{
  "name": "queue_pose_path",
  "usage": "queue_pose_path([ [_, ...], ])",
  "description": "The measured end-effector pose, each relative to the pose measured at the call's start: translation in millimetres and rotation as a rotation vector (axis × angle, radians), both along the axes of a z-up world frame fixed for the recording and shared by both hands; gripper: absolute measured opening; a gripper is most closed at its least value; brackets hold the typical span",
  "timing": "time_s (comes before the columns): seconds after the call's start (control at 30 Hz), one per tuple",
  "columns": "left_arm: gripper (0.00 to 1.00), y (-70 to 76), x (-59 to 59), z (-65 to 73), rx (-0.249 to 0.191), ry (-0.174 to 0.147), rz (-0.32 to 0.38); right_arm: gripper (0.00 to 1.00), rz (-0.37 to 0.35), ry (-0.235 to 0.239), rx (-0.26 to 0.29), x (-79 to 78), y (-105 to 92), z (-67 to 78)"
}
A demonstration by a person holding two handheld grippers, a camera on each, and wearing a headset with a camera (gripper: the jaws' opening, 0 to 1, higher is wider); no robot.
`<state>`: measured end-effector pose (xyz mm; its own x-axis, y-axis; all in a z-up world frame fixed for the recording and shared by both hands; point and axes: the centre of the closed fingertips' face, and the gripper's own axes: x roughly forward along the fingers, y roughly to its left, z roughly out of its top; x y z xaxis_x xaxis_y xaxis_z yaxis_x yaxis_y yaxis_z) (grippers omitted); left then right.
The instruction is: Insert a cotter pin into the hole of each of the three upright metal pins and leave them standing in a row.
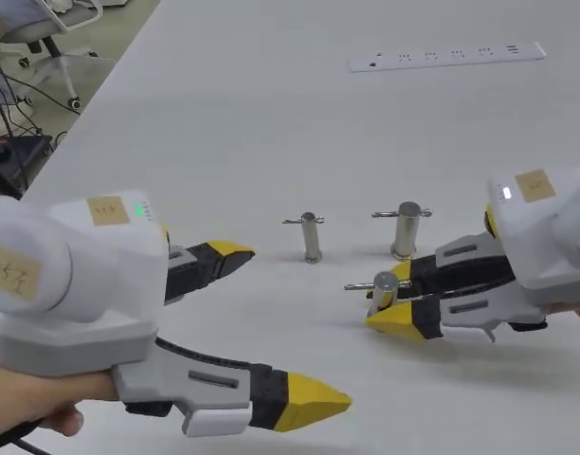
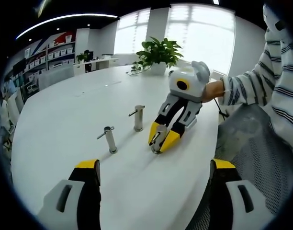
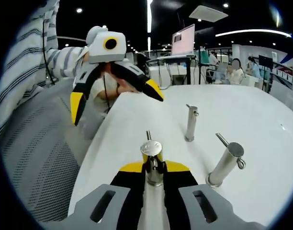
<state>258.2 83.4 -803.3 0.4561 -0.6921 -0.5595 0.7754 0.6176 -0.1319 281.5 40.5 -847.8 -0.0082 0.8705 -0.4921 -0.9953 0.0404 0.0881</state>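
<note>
Three short metal pins stand on the white table, each with a cotter pin through its top. Two stand free: the left pin and the back pin. My right gripper is shut on the third pin, which stands upright just in front of them, its cotter pin pointing left. My left gripper hovers wide open at the near left, holding nothing.
A white power strip lies at the far side of the table. Office chairs stand past the table's left edge. A potted plant sits at the table's far end. A person's striped sleeve is close by.
</note>
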Motion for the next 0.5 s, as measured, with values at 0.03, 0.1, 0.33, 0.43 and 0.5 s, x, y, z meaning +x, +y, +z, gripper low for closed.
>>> queue_pose_path([
  [0.03, 0.93, 0.4, 0.2, -0.1, -0.003, 0.002, 0.004, 0.15, 0.004, -0.005, 0.003, 0.1, 0.1, 0.1],
  [0.1, 0.92, 0.9, 0.4, -0.2, -0.008, 0.005, 0.012, 0.14, 0.008, -0.02, 0.007, 0.6, 0.1, 0.3],
  [0.33, 0.98, 4.1, 1.6, 1.4, 0.001, -0.01, 0.031, 0.13, 0.015, -0.025, -0.004, 2.9, -6.5, 0.4],
  [0.43, 0.99, 6.8, 3.3, 2.0, 0.004, -0.016, 0.042, 0.13, 0.003, -0.025, -0.001, 5.7, -14.4, 5.7],
  [0.5, 0.99, 8.2, 3.8, 2.4, 0.006, -0.018, 0.045, 0.13, -0.014, -0.024, 0.015, 10.2, -20.1, 13.1],
])
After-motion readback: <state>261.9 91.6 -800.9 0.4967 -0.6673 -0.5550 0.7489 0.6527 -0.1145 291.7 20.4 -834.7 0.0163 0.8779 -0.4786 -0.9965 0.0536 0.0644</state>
